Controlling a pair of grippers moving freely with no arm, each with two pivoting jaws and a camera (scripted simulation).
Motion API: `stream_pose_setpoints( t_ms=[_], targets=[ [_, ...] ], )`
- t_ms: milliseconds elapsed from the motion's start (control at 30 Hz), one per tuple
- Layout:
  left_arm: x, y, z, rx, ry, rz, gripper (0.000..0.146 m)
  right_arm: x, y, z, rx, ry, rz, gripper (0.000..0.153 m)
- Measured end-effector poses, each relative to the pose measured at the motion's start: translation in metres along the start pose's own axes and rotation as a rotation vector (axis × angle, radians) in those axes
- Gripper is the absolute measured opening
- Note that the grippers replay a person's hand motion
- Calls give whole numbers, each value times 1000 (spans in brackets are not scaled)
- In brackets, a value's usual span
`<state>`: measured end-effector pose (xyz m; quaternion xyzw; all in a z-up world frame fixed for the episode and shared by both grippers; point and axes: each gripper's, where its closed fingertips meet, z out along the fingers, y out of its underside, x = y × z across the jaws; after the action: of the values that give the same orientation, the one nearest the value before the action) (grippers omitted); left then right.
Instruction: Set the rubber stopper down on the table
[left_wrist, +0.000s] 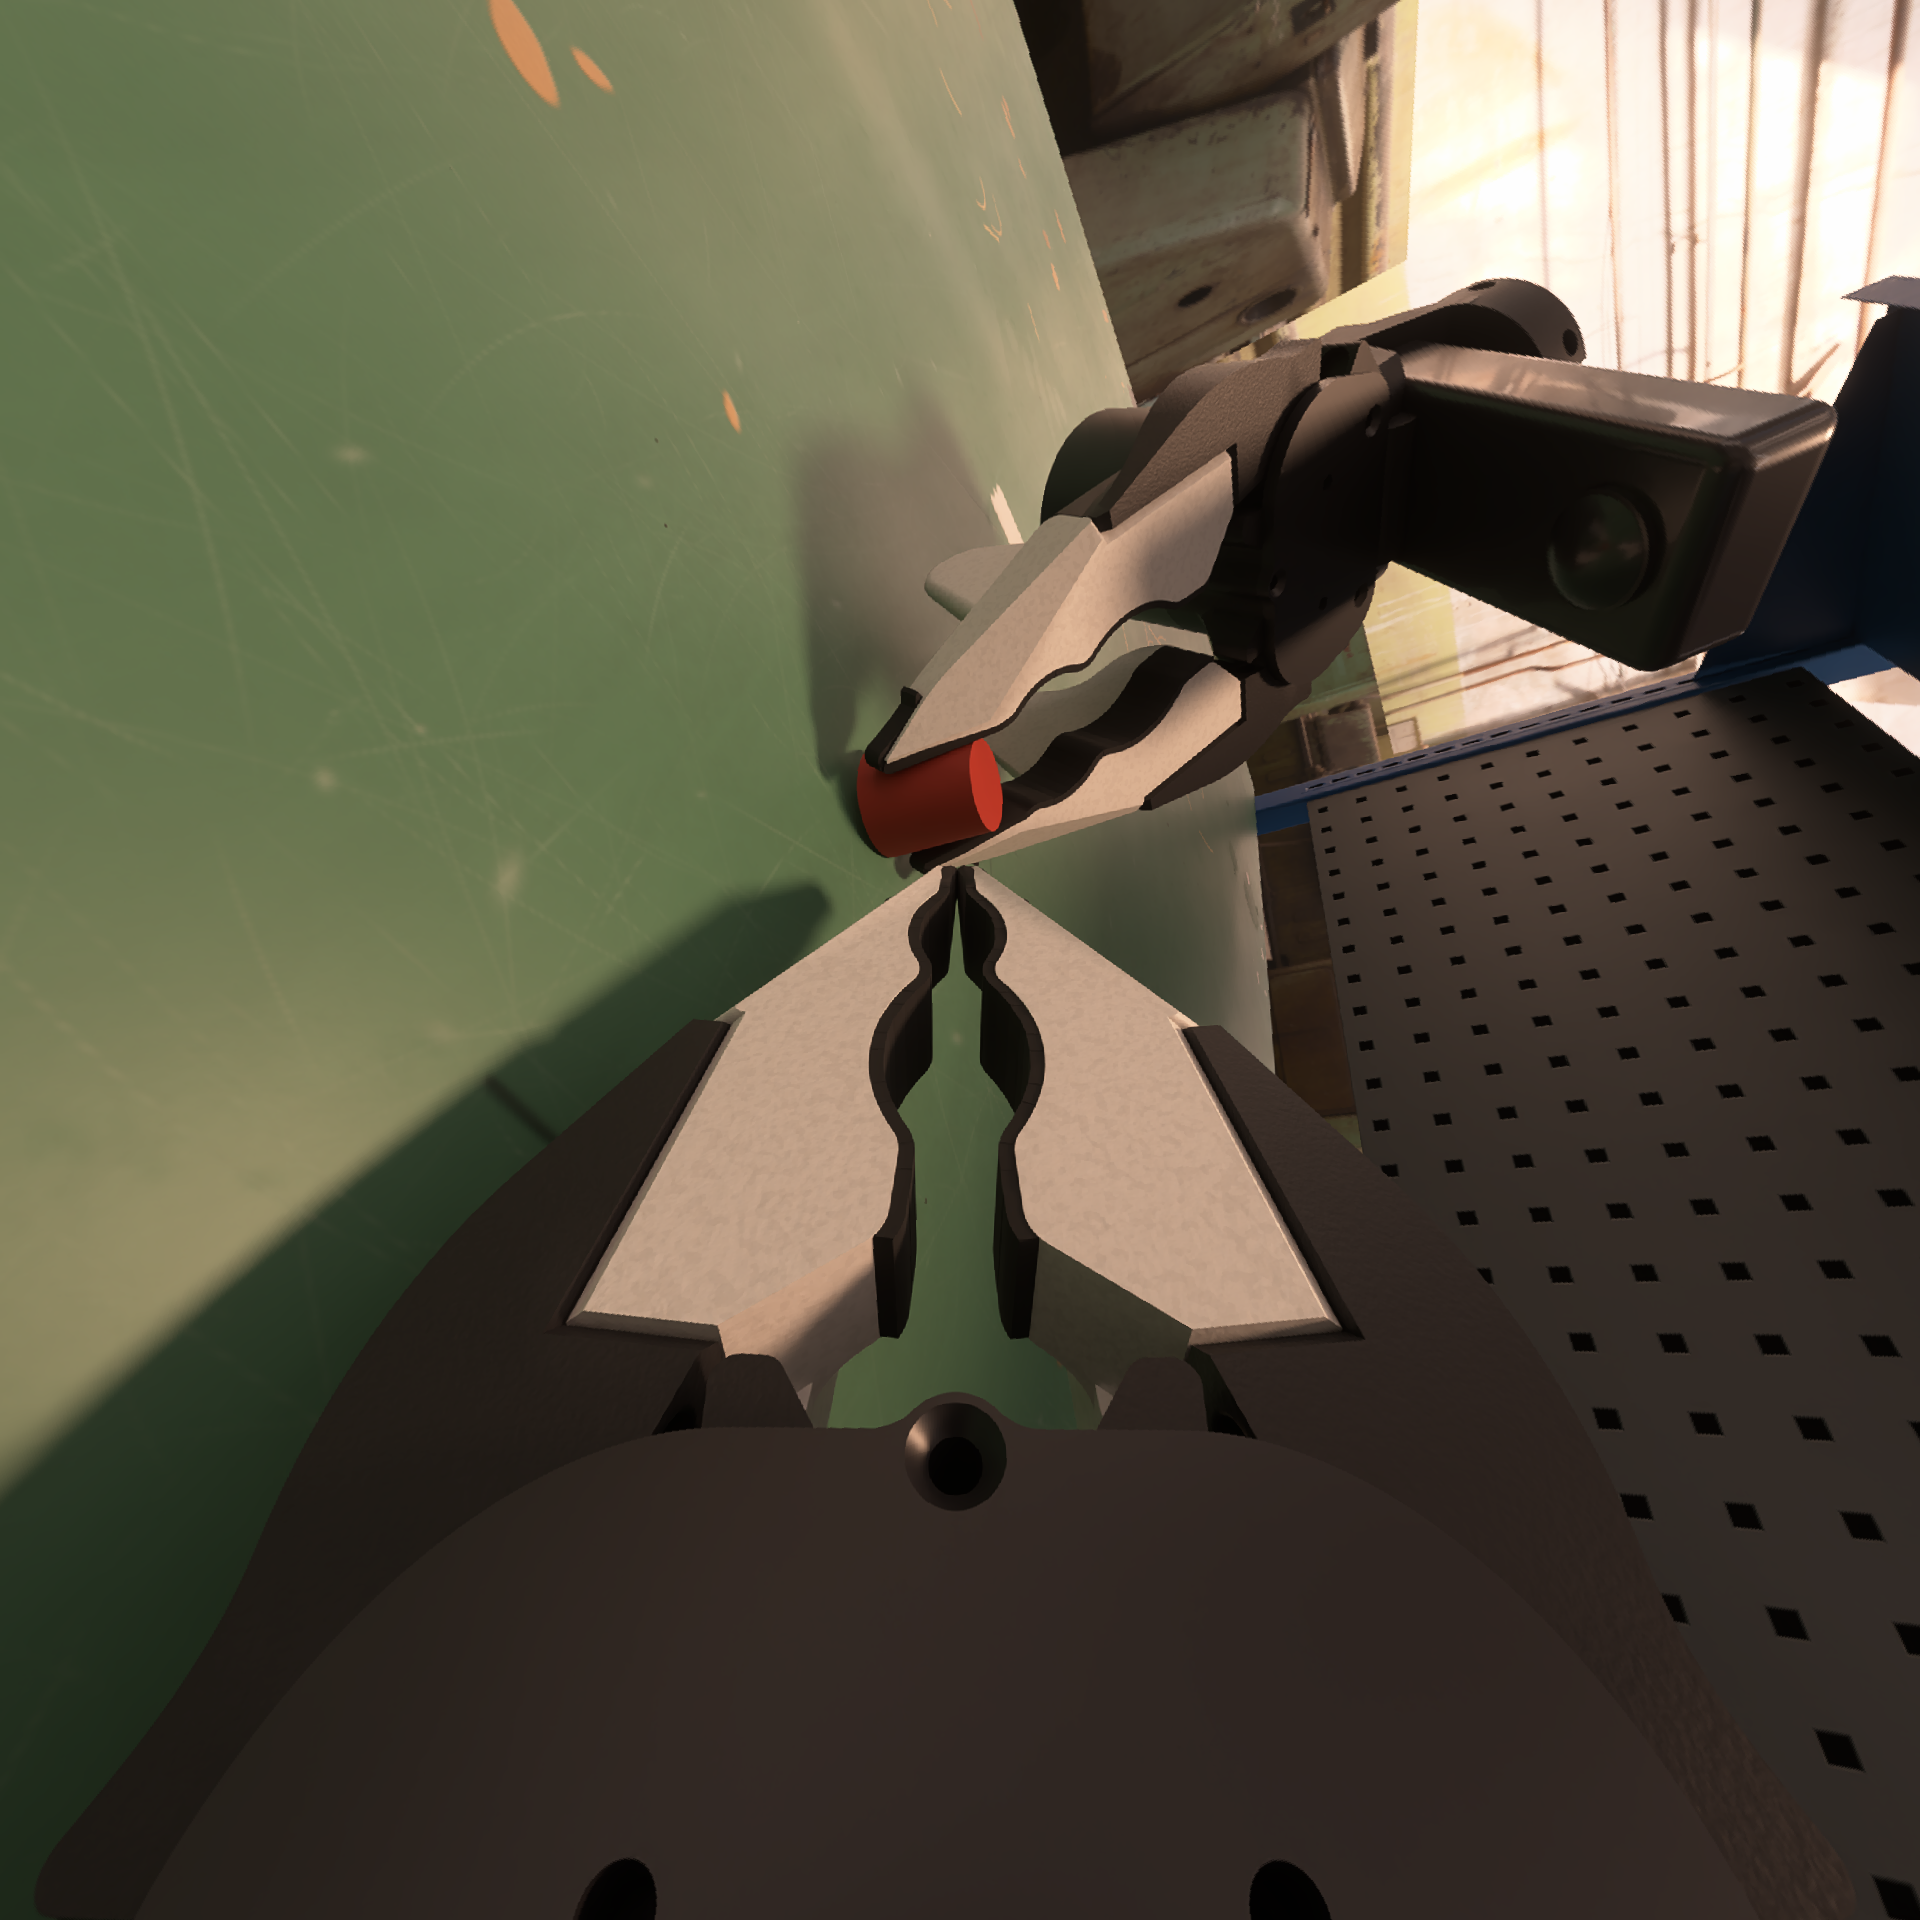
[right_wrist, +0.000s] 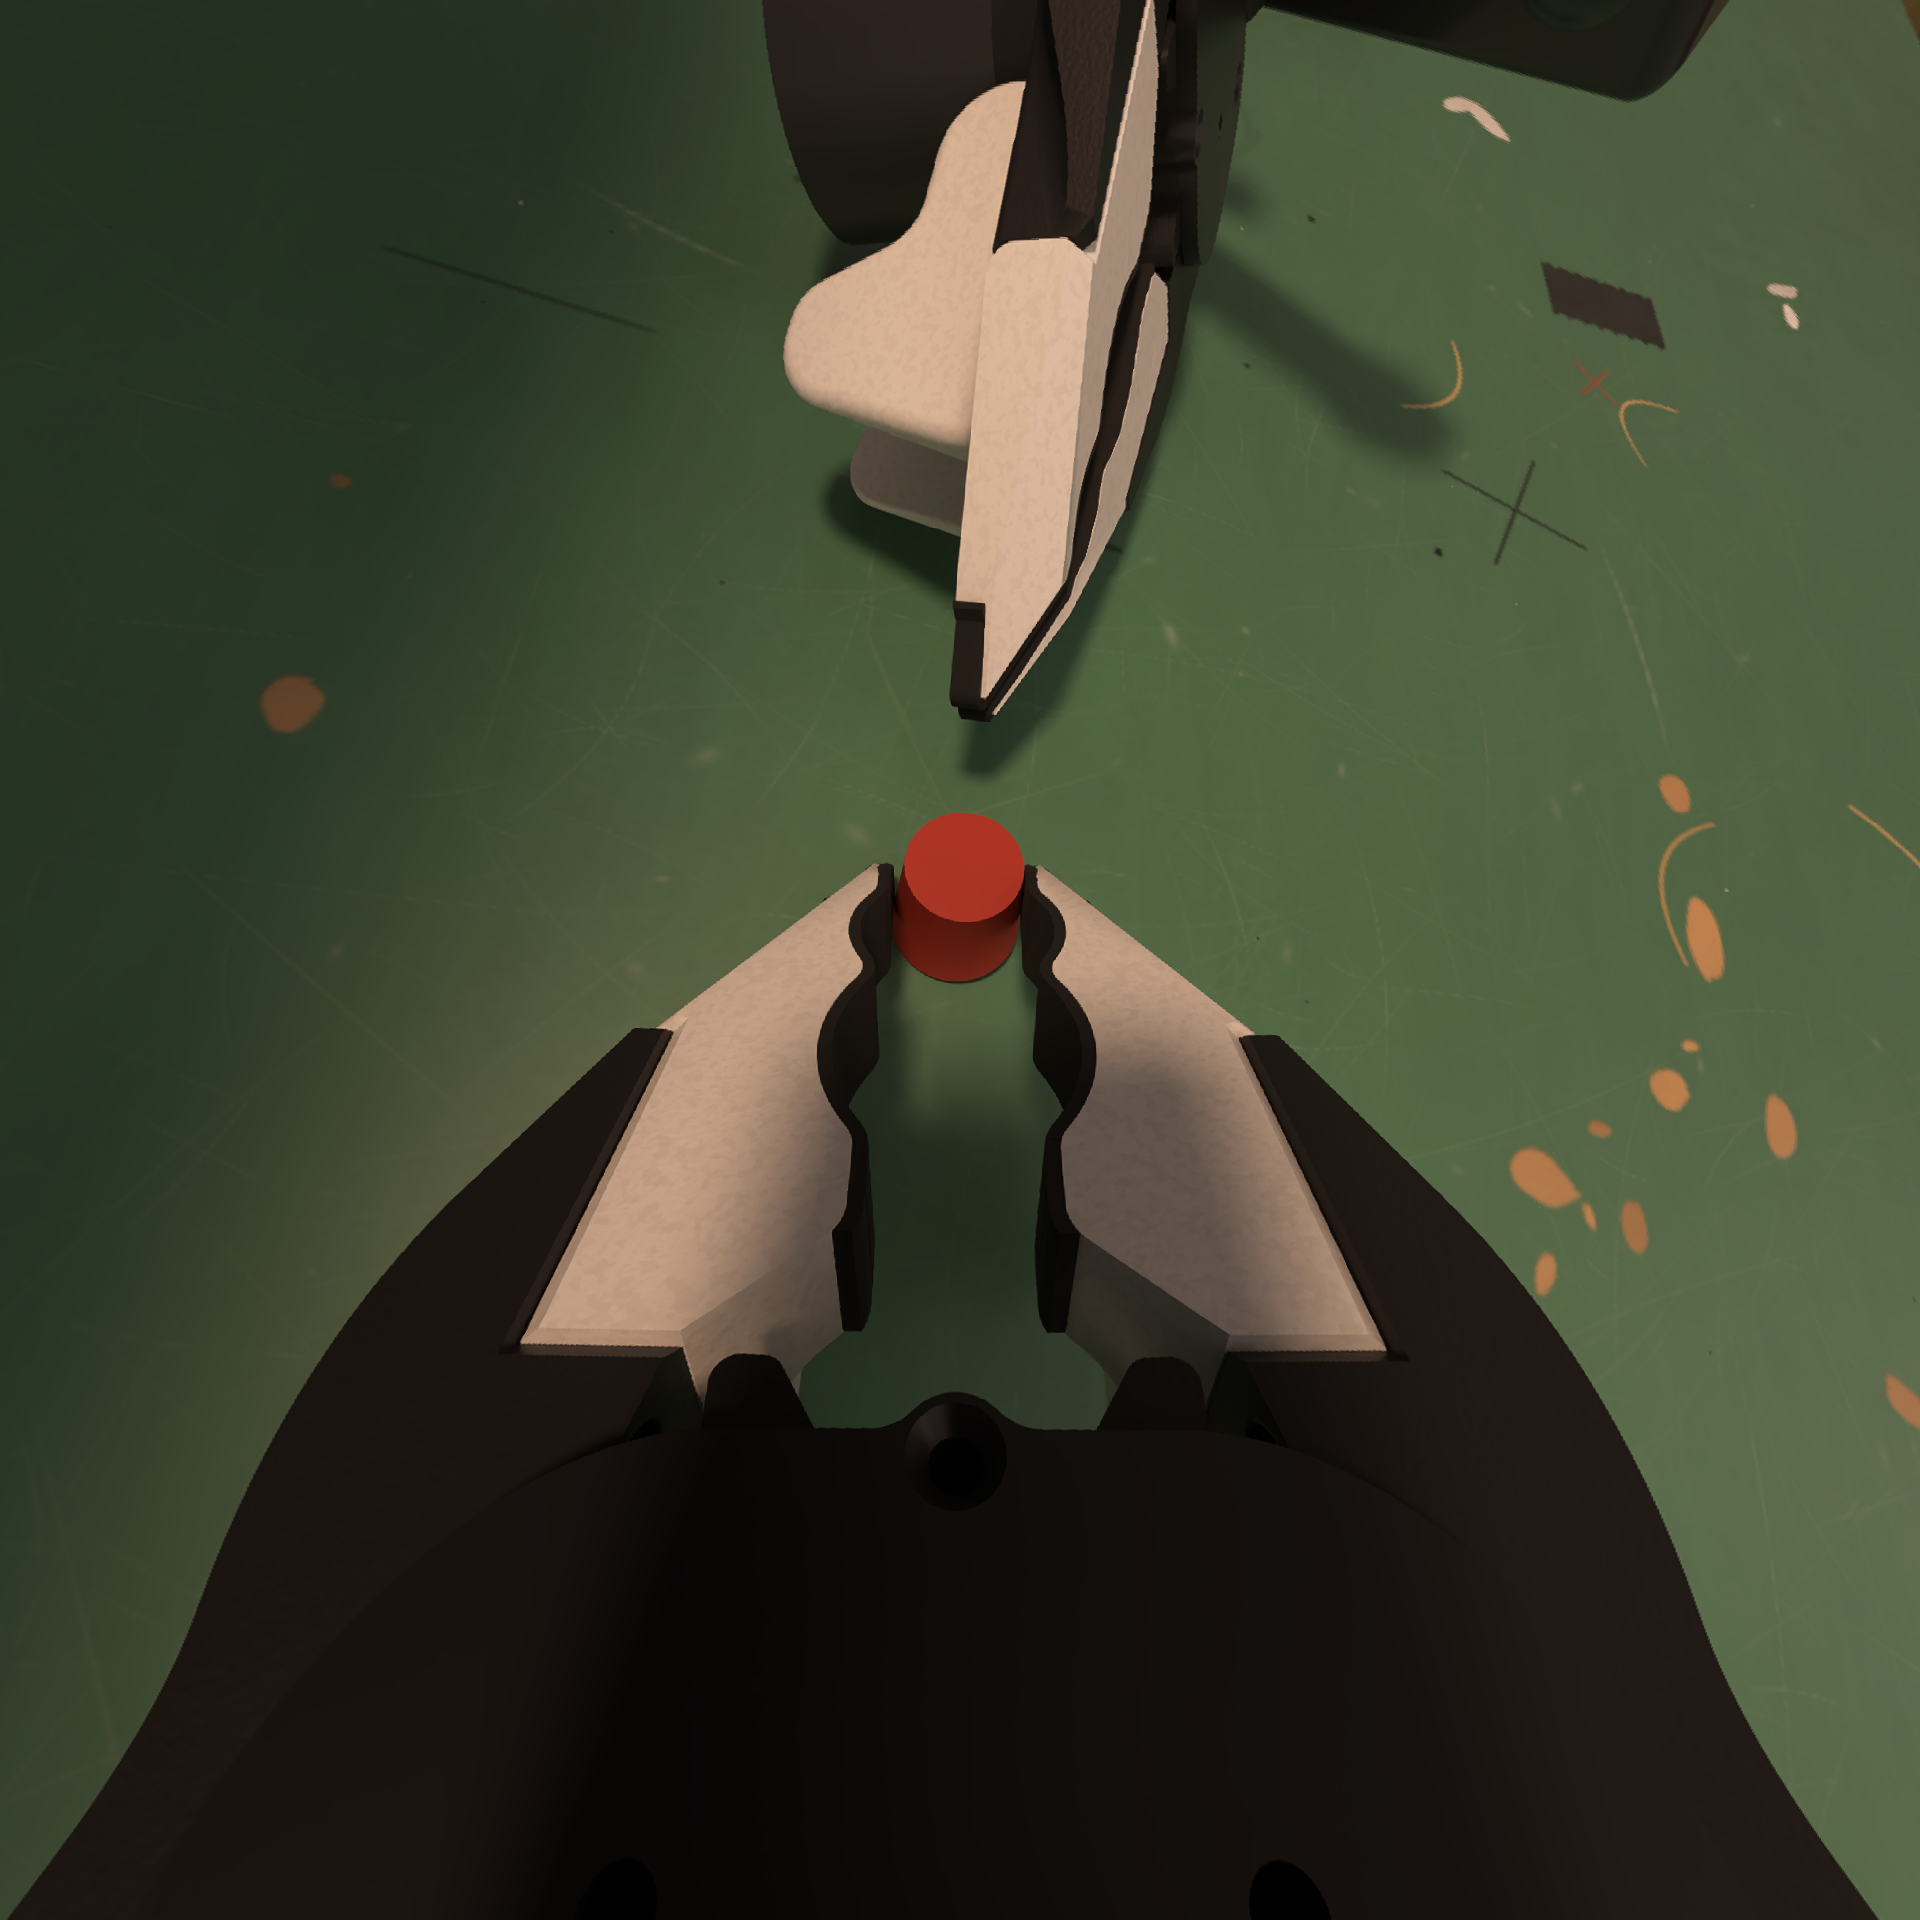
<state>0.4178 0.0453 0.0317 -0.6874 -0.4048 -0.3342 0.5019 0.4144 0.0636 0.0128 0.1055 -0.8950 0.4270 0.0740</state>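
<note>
Nearest to me, my right gripper (right_wrist: 958, 883) pinches the one rubber stopper (right_wrist: 958, 899) between its two fingertips (right_wrist: 878, 914), one on each side. The stopper is red, a short tapered plug, and there is only this one. From the left wrist view its far end sits against or just above the green table (left_wrist: 416, 623); I cannot tell whether it touches.

My left gripper (left_wrist: 958, 878) has its two fingers pressed together, tips nearly meeting, with nothing between them. Those tips sit just beside the stopper and the lower finger of the right gripper, close but I cannot say touching. From the right wrist view the left gripper (right_wrist: 982, 707) comes in from above, edge-on, its tip a short way beyond the stopper.

So: two grippers, one stopper.

Farther out, the tabletop carries many orange paint flecks (right_wrist: 1543, 1174), thin scratches and a small dark patch (right_wrist: 1600, 307). Beyond the table's edge, in the left wrist view, stands one dark perforated panel (left_wrist: 1610, 1143) with a blue frame. I can read no writing or brand anywhere.
</note>
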Motion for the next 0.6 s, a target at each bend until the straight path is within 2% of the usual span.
stream_pose_setpoints(
  t_ms=[600],
  targets=[
    [-1, -1, 1, 22, -30, 19, 0, 0, 0, 0, -2, 5, 5, 24]
  ],
)
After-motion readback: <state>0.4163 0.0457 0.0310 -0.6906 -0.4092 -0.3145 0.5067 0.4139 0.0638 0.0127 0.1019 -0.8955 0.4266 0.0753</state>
